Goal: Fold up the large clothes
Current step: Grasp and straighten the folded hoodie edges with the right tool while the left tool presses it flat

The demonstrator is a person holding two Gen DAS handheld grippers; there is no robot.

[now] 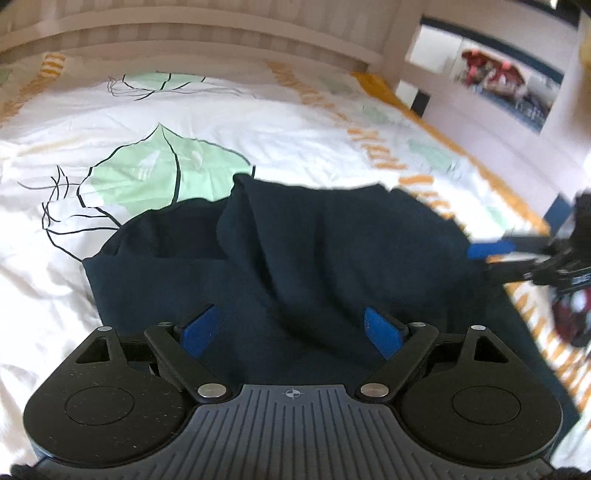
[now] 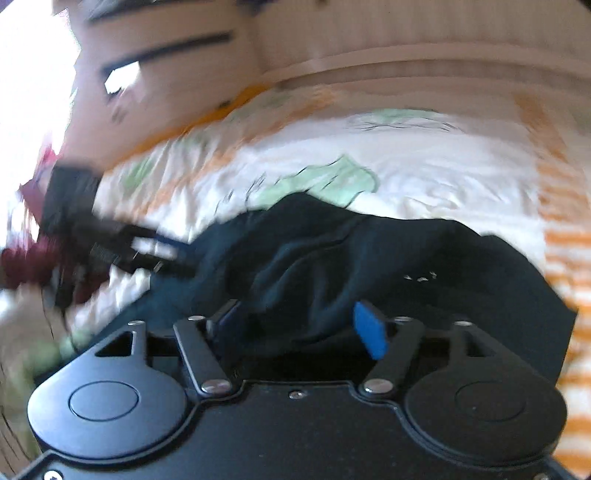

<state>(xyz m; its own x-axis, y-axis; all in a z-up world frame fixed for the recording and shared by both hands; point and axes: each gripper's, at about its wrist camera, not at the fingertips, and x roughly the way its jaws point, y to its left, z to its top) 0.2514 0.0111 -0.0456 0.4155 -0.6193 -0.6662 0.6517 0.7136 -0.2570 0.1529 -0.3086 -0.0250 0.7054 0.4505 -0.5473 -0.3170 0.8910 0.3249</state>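
Navy garment (image 1: pixel 295 258) lies rumpled between both spread claws, unlabelled.

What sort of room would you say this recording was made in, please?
Most likely a bedroom: a dark navy garment lies on a bed with a leaf-print duvet, a wooden slatted bed frame behind it.

A bedroom in a home

A bed is filling both views, its white duvet cover (image 1: pixel 258 122) showing green leaf prints and orange stripes. A pale wooden slatted bed frame (image 1: pixel 192 33) is running across at 12 o'clock, and a white shelf unit (image 1: pixel 491 70) holding blurred coloured things is standing at 2 o'clock.
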